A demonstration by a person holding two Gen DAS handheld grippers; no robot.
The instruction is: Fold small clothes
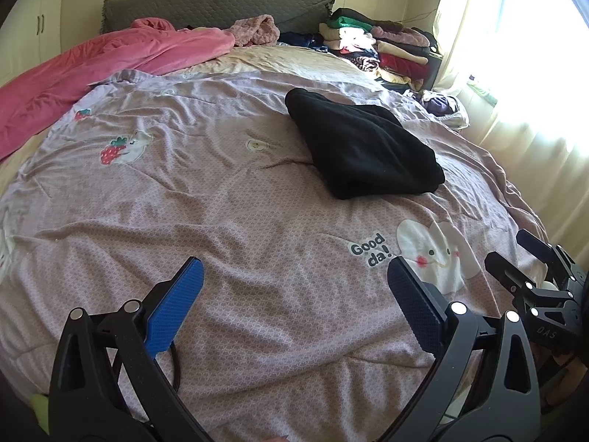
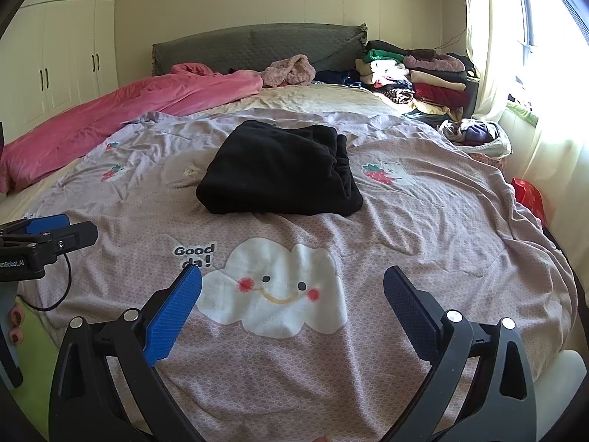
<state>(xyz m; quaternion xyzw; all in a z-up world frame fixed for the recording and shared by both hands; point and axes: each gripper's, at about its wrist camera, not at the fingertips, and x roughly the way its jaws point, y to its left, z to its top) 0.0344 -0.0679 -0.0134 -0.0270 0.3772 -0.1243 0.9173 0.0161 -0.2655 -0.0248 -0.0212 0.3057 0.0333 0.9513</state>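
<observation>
A black garment (image 1: 362, 149) lies folded in a rough rectangle on the mauve printed bedspread (image 1: 221, 221); it also shows in the right wrist view (image 2: 281, 169). My left gripper (image 1: 294, 294) is open and empty, held above the bedspread well in front of the garment. My right gripper (image 2: 292, 302) is open and empty above the white cloud print (image 2: 274, 294), also short of the garment. The right gripper shows at the right edge of the left wrist view (image 1: 515, 258), and the left gripper at the left edge of the right wrist view (image 2: 70, 226).
A pink blanket (image 2: 129, 110) lies along the left side of the bed. Stacks of folded clothes (image 2: 416, 77) sit at the head, right of the grey headboard (image 2: 257, 44). A basket of clothes (image 2: 475, 134) and a red bag (image 2: 530, 195) stand by the window side.
</observation>
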